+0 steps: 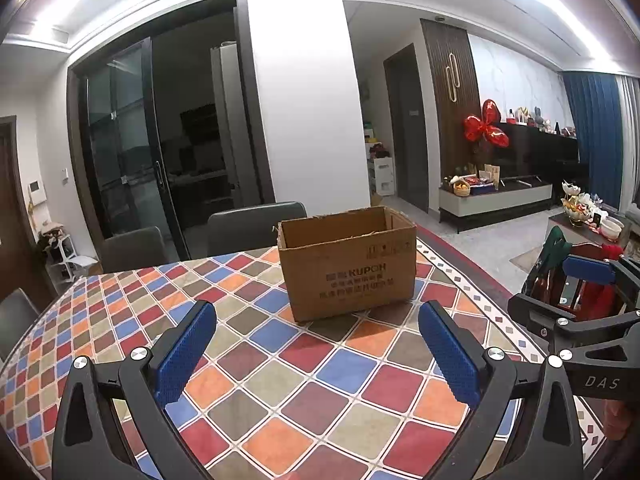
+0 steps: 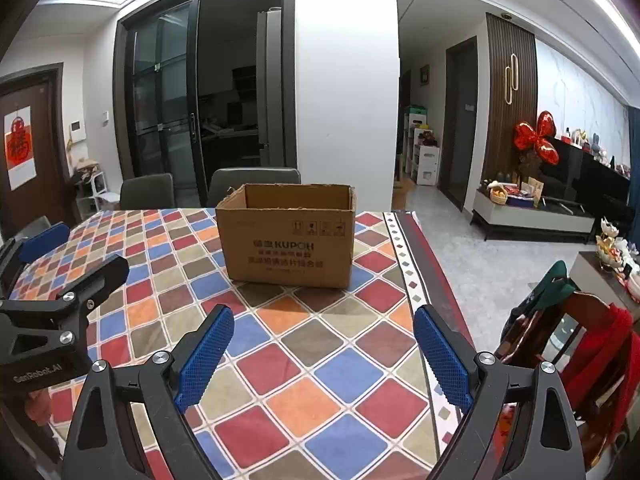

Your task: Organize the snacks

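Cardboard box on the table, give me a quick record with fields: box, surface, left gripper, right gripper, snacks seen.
box: cardboard box, upright, top open, inside not visible
surface: table with a checked cloth
left gripper: fingers open, nothing between them, short of the box
right gripper: fingers open, nothing between them, short of the box
snacks seen: none on the table in either view

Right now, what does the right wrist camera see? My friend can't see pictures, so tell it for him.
An open cardboard box stands on a checkered tablecloth, straight ahead of the right gripper, whose blue-padded jaws are open and hold nothing. The left gripper shows at the left edge, and grey chairs stand behind the table.
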A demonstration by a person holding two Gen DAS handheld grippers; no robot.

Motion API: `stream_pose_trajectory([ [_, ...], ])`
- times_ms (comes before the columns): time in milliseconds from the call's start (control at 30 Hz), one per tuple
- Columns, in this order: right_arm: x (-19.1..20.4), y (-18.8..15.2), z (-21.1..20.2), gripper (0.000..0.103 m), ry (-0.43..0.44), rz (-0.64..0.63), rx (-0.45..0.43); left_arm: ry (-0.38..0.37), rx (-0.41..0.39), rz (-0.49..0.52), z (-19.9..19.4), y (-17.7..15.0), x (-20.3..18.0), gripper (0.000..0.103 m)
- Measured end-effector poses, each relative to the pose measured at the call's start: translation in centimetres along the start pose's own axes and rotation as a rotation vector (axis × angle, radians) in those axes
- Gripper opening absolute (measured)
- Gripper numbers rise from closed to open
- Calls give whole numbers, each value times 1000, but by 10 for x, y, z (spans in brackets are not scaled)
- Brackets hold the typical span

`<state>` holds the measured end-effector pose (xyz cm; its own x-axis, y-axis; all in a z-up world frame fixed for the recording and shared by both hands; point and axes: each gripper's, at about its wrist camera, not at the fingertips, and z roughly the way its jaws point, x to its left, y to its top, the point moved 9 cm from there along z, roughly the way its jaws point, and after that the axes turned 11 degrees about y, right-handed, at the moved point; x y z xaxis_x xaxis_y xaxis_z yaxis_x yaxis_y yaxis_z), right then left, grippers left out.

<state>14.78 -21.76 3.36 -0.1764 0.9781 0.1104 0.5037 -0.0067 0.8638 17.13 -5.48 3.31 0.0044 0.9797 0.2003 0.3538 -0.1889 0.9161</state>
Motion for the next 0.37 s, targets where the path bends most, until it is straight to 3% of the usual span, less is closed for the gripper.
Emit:
stream_pose_trajectory([
  [367,-1,0,1,92,1,2,9,-16,22,-6,4,-5,0,103],
])
